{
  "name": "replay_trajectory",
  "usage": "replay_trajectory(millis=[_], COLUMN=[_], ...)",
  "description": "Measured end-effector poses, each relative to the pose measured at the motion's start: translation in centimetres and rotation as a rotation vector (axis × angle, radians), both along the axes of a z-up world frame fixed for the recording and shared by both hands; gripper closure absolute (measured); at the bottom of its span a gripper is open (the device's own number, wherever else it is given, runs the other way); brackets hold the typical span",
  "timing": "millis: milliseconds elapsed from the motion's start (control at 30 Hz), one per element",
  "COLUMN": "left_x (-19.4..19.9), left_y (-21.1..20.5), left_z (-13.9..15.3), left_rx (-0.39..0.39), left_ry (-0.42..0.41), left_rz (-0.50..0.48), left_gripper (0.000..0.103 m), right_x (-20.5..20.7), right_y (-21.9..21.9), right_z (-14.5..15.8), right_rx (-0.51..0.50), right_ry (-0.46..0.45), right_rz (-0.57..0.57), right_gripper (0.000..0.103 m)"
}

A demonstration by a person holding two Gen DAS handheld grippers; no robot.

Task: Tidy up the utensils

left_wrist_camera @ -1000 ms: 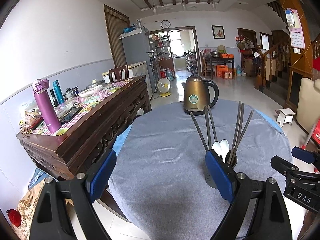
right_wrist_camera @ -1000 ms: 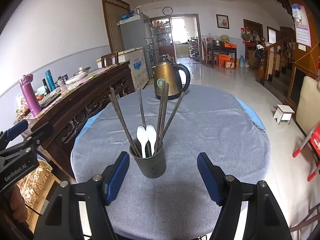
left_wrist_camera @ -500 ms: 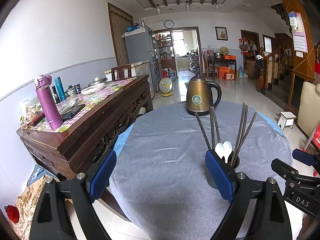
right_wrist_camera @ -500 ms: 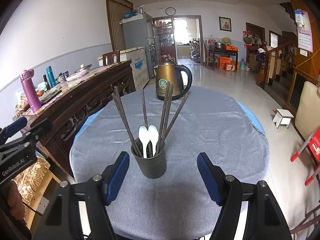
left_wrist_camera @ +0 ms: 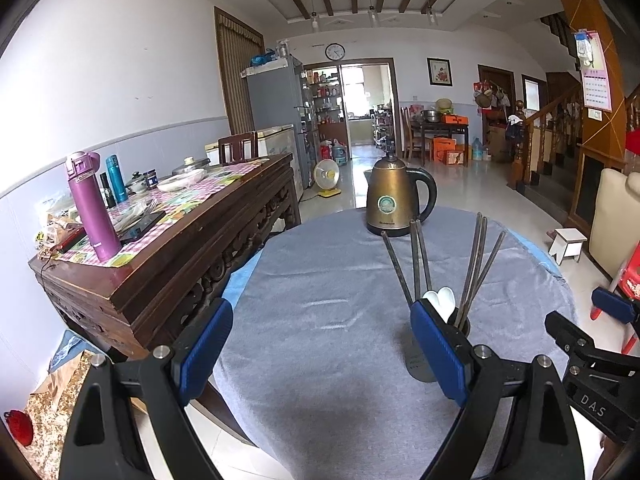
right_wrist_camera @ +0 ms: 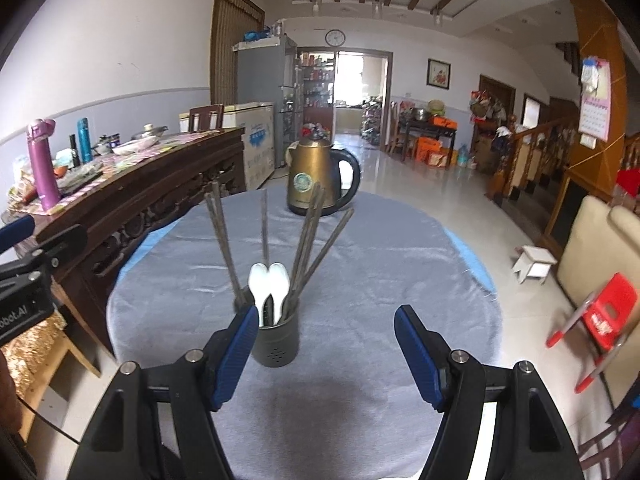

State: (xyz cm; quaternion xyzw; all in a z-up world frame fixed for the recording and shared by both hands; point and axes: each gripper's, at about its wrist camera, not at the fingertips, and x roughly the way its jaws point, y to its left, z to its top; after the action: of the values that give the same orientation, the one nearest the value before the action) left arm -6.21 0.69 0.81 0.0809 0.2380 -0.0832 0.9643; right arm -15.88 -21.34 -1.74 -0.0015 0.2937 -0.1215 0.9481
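A dark grey utensil holder (right_wrist_camera: 277,342) stands upright on the round table's grey cloth (right_wrist_camera: 360,264). It holds several dark chopsticks (right_wrist_camera: 304,240) and two white spoons (right_wrist_camera: 268,284). My right gripper (right_wrist_camera: 326,350) is open and empty, held back from the holder, which sits by its left finger. My left gripper (left_wrist_camera: 320,352) is open and empty; the holder (left_wrist_camera: 420,360) shows partly hidden behind its right finger, with the chopsticks (left_wrist_camera: 476,264) and spoons (left_wrist_camera: 440,300) sticking up.
A bronze electric kettle (right_wrist_camera: 316,184) stands at the table's far side. A dark wooden sideboard (left_wrist_camera: 168,248) with a purple flask (left_wrist_camera: 90,208) and dishes runs along the left. A white stool (right_wrist_camera: 534,262) and a red chair (right_wrist_camera: 600,320) stand on the floor at the right.
Both grippers have drawn back a little and tilted up. The right view has shifted right, so the holder now sits left of centre. Jaws stay open.
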Motion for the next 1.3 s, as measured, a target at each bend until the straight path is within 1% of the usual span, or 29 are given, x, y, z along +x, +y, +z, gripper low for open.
replay_trajectory(millis=[233,567,800,900,1033,1167,1300], left_x=[0.1,0.0,0.5,0.8,1.5,1.9,2.2], left_y=[-0.4,-0.4,-0.2,-0.2,-0.7,-1.3,-1.9], left_z=[-0.3,-0.5,-1.0,-1.4,-2.1,-2.8,-3.3], left_rx=[0.0,0.0,-0.005,-0.006,-0.009,-0.004,-0.004], left_ry=[0.016,0.015,0.036,0.046,0.069,0.085,0.093], left_rz=[-0.003,-0.008,-0.002,0.004,0.005,-0.002,-0.005], left_gripper=[0.012,0.012,0.012,0.012,0.012,0.012,0.012], right_x=[-0.4,-0.2,0.0,0.0,0.2,0.4,0.7], right_y=[0.3,0.2,0.1,-0.2,-1.0,-2.4,-2.7], right_z=[0.5,0.4,0.1,-0.1,-0.5,-0.9,-1.4], right_rx=[-0.065,-0.07,-0.083,-0.093,-0.133,-0.112,-0.095], right_ry=[-0.012,-0.001,0.005,0.005,0.012,0.025,0.035], right_rz=[-0.026,-0.029,-0.038,-0.051,-0.094,-0.116,-0.101], right_gripper=[0.028,0.027,0.027,0.027,0.026,0.026,0.026])
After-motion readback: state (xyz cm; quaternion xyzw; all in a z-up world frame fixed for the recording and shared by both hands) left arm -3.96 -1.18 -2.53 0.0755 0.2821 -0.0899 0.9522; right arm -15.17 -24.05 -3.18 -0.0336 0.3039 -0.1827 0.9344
